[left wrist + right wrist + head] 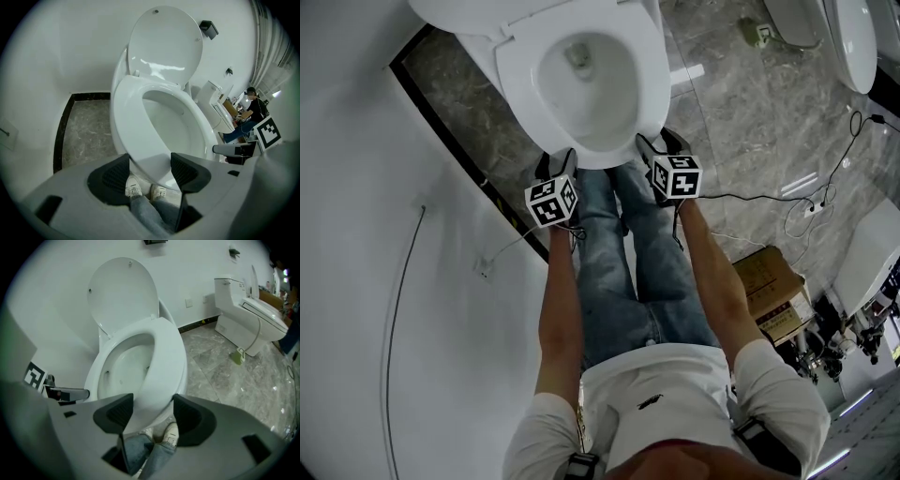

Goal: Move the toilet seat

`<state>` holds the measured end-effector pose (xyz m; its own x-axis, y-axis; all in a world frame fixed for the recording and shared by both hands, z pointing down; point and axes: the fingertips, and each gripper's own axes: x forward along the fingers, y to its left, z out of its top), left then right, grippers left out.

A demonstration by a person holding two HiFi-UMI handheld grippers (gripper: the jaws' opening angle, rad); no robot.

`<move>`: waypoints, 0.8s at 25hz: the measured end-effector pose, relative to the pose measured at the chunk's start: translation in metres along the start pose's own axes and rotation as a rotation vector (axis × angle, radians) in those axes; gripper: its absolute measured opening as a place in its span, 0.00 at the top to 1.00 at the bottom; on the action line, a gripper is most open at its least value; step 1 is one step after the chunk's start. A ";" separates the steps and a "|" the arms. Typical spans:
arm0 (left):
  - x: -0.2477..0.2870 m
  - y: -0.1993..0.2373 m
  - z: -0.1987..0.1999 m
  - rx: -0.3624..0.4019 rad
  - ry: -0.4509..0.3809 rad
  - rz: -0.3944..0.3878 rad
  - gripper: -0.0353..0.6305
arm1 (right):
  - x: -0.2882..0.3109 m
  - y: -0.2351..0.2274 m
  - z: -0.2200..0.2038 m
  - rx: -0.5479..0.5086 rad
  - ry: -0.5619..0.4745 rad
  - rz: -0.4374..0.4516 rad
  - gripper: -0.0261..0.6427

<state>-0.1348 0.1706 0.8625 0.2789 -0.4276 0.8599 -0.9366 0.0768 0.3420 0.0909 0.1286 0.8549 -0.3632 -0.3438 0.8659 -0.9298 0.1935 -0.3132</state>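
The white toilet seat (517,75) lies down on the bowl, with the lid (164,42) standing upright against the wall. Both grippers are at the seat's front edge. My left gripper (556,161) is at the front left, my right gripper (661,145) at the front right. In the left gripper view the jaws of the left gripper (150,168) stand wide apart, and the seat (131,108) rim shows in the gap. The right gripper (152,411) is likewise open, with the seat (166,357) front in its gap. The person's shoes show below both.
A white wall with black skirting (450,131) runs close on the left. A second toilet (248,305) stands to the right on the marble floor, with a small green item (237,356) by it. Cables (825,187) and a cardboard box (773,291) lie at the right.
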 end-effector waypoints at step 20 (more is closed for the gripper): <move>-0.053 -0.023 0.030 0.002 -0.064 -0.009 0.53 | -0.057 0.019 0.031 -0.010 -0.069 0.015 0.55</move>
<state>-0.1346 0.1645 0.7983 0.2728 -0.4848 0.8310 -0.9346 0.0712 0.3484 0.0919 0.1240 0.7872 -0.3806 -0.4037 0.8320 -0.9237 0.2085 -0.3214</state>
